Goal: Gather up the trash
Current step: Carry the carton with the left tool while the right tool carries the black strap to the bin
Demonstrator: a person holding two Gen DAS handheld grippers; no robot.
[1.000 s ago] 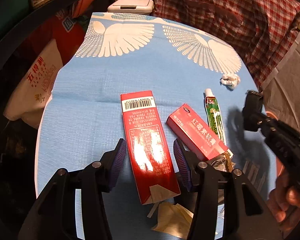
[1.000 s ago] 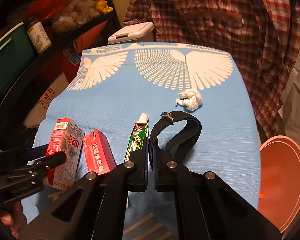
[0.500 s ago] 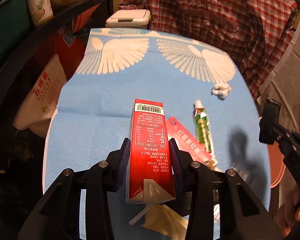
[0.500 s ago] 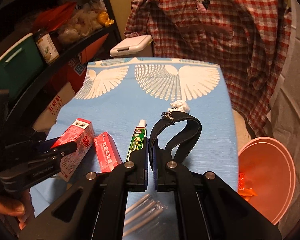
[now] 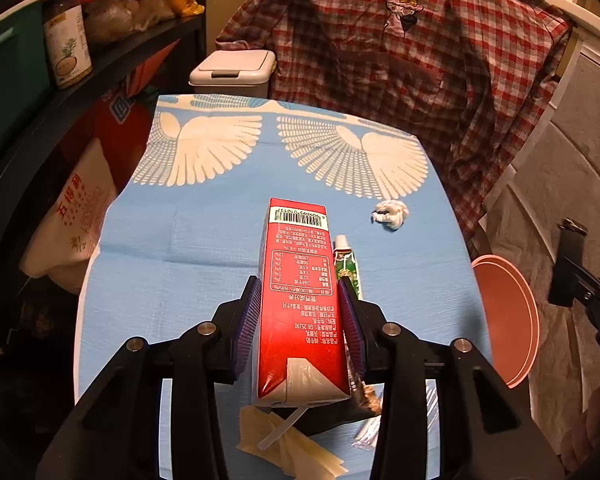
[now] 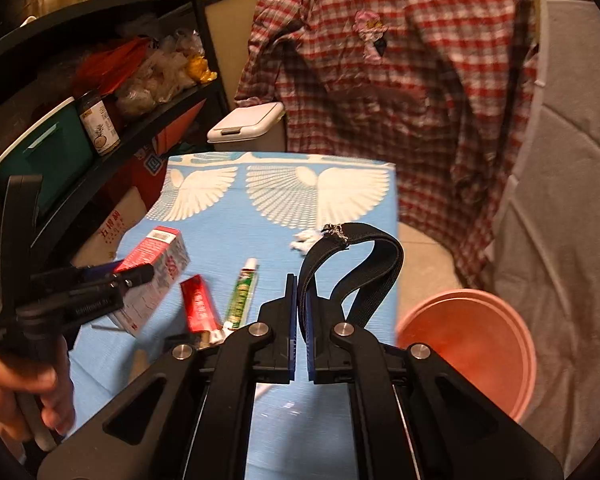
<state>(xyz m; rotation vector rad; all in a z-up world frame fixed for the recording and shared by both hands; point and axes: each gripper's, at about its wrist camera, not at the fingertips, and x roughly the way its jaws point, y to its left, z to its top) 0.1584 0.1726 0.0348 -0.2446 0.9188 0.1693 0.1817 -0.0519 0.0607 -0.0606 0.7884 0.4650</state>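
My left gripper (image 5: 298, 300) is shut on a red drink carton (image 5: 300, 300) and holds it above the blue table (image 5: 172, 240); the carton also shows in the right wrist view (image 6: 156, 276). My right gripper (image 6: 302, 284) is shut on a black elastic strap (image 6: 356, 256) and holds it up above the table's right side. A pink bucket (image 6: 468, 344) stands on the floor right of the table; it also shows in the left wrist view (image 5: 504, 316). On the table lie a green tube (image 6: 242, 294), a small red box (image 6: 198, 306) and a crumpled white tissue (image 5: 390, 213).
A white lidded bin (image 5: 232, 72) stands behind the table. A plaid shirt (image 5: 400, 60) hangs at the back. Dark shelves (image 6: 100, 128) with jars and bags stand to the left. Yellowish paper (image 5: 284, 444) and clear wrappers lie at the table's near edge.
My left gripper closed on the red carton and lifted it off the table. My right gripper rose and moved right with the strap, bringing the pink bucket more into view.
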